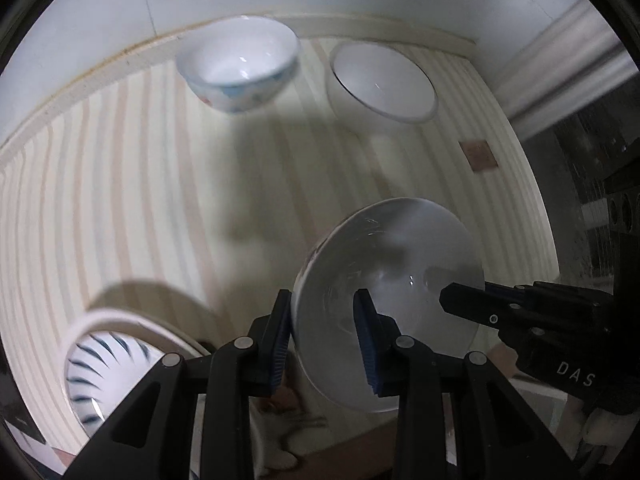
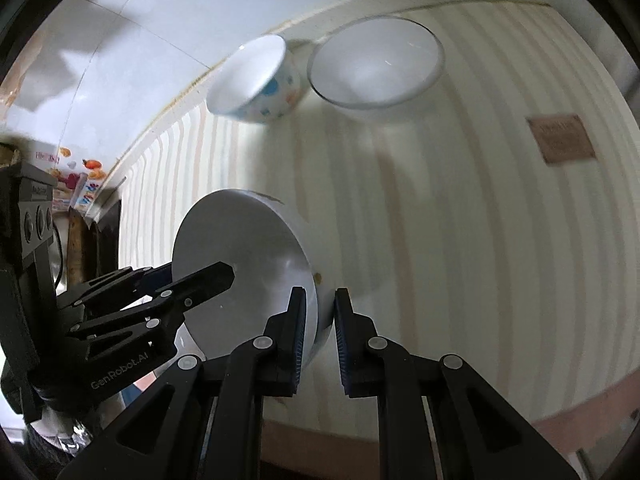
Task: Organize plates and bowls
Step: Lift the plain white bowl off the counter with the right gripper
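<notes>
Both grippers, left gripper (image 1: 324, 340) and right gripper (image 2: 318, 336), have fingers clamped on white bowl (image 1: 392, 280) rim, bowl clear of surface (image 1: 160, 200). Dotted bowl (image 1: 240, 68), plain bowl (image 1: 384, 80) at far edge, unstacked; striped plate (image 1: 100, 372) near edge.

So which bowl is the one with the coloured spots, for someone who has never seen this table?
Start from the striped tablecloth and follow it to the far edge by the wall, where two bowls sit side by side. The spotted bowl is the left one, next to a plain white bowl. It alone has blue and orange patches on its outside.
</notes>
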Demonstrator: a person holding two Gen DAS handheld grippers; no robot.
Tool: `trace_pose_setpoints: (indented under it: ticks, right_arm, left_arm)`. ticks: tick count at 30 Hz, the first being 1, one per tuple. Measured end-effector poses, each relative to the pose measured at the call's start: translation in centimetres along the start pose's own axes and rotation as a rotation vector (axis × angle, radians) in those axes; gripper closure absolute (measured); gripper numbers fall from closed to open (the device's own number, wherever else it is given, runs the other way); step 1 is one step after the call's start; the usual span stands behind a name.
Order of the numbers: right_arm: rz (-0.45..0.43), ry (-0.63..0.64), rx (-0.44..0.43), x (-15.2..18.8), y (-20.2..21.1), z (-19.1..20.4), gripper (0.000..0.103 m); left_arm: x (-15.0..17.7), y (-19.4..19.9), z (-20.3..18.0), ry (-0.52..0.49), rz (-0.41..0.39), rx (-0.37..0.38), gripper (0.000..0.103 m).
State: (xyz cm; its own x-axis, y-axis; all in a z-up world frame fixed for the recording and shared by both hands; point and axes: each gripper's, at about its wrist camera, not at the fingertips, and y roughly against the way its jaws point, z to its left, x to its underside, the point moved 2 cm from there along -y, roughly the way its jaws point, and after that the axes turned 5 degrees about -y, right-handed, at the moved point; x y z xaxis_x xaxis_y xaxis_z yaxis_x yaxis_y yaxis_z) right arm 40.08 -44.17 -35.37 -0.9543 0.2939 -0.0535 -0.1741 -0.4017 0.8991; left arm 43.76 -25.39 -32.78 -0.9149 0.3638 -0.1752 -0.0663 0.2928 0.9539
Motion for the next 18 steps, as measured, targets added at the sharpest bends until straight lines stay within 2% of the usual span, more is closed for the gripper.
trace_pose_setpoints:
  ticks: [8, 18]
  right_arm:
    - [0.044, -0.048, 0.004, 4.1, 0.3, -4.0, 0.087]
    - [0.067, -0.094, 0.005, 5.0, -1.8, -6.0, 0.087]
  left_arm:
    - [2.2, -2.2, -1.7, -0.032, 0.054, -0.004, 0.074]
    - [2.3, -4.4, -2.9, -0.044, 0.079, -0.030, 0.074]
